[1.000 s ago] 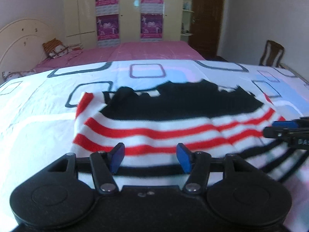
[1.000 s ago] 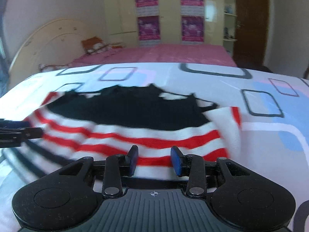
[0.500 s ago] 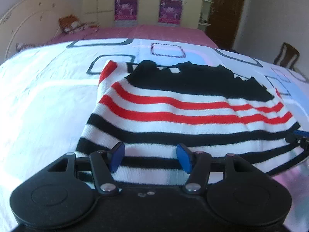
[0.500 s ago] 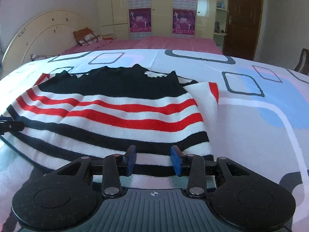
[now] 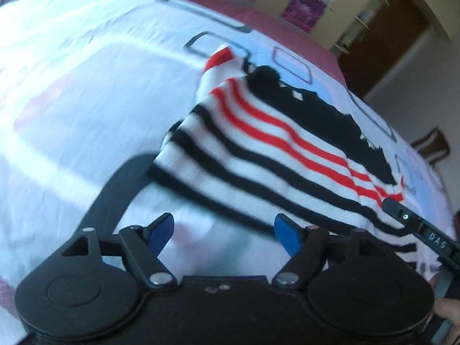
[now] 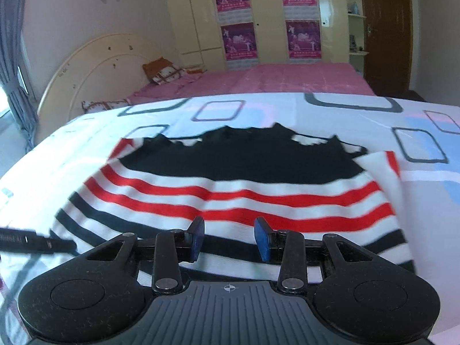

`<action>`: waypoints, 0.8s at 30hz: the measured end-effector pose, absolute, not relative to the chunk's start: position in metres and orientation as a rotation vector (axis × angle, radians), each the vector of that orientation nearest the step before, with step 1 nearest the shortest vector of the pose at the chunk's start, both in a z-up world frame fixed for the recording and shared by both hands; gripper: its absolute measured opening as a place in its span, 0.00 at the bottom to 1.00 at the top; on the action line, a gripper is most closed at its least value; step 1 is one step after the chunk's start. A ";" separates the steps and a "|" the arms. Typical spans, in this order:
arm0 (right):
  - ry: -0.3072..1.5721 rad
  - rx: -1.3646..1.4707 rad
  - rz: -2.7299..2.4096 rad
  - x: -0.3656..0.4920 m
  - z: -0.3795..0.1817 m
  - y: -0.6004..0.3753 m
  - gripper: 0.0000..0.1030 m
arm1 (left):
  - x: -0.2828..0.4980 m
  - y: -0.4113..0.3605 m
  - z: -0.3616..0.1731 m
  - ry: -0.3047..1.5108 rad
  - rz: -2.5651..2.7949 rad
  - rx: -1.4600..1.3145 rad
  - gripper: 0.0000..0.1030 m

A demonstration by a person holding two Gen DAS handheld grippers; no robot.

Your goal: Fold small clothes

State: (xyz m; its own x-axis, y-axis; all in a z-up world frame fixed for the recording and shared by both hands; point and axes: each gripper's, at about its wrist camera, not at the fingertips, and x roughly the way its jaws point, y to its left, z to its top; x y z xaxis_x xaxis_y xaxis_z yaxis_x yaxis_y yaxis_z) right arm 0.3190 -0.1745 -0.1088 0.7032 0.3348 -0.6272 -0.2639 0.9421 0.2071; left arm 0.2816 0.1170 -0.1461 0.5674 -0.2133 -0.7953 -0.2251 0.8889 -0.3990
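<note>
Lying just ahead of both open tools (image 5: 224,231) (image 6: 229,238): striped sweater (image 6: 230,189).

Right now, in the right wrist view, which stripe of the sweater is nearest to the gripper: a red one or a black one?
A black one. The lowest black stripe of the sweater runs level with the right gripper; the red stripes lie farther up.

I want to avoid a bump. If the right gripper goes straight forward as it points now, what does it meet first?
Most likely the striped sweater: its hem lies directly ahead of the right gripper, whose jaws stand open. Whether it is already touching the cloth is unclear.
</note>
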 end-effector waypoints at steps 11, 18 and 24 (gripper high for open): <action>0.740 0.065 0.311 0.344 -0.122 -0.134 0.37 | 0.315 0.131 -0.174 0.814 -0.056 -0.761 0.74; 0.792 0.016 0.244 0.371 -0.147 -0.121 0.37 | 0.339 0.140 -0.188 0.736 -0.040 -0.872 0.51; 0.782 -0.056 0.222 0.369 -0.153 -0.112 0.37 | 0.343 0.144 -0.196 0.739 -0.036 -0.867 0.27</action>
